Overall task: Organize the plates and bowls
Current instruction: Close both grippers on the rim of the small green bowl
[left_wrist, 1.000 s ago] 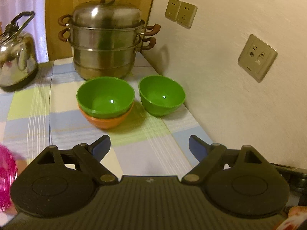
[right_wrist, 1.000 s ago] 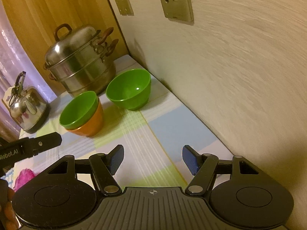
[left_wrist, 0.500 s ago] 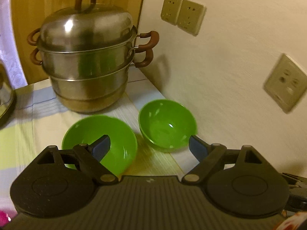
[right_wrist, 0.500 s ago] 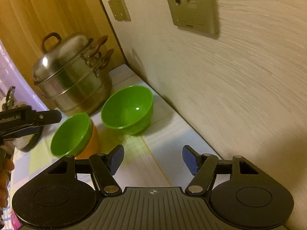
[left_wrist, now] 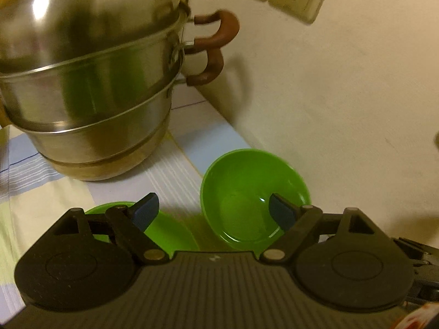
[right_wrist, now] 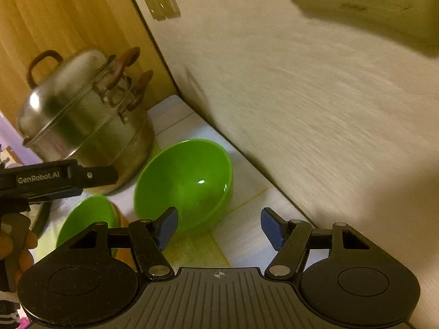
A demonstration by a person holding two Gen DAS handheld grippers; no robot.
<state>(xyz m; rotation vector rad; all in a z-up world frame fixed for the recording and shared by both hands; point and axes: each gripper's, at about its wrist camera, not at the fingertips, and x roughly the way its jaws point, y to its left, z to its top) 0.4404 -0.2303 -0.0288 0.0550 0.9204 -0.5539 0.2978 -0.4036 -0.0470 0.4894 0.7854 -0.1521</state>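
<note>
Closing in on the lone green bowl [left_wrist: 255, 200] by the wall: a second ago both grippers hung well back, now the left gripper [left_wrist: 212, 209] straddles its near rim, fingers wide, narrowing, nothing gripped. Looks like nesting it into the stacked green bowl [right_wrist: 87, 219] is next. Right gripper [right_wrist: 219, 226] is roughly half open and empty. Only its view shows the orange bowl [right_wrist: 116, 213] underneath; the steamer pot [left_wrist: 90, 82] crowds the left's, across the desk [left_wrist: 41, 192].

Steamer pot [left_wrist: 90, 82] blurred, its lid top cropped.
</note>
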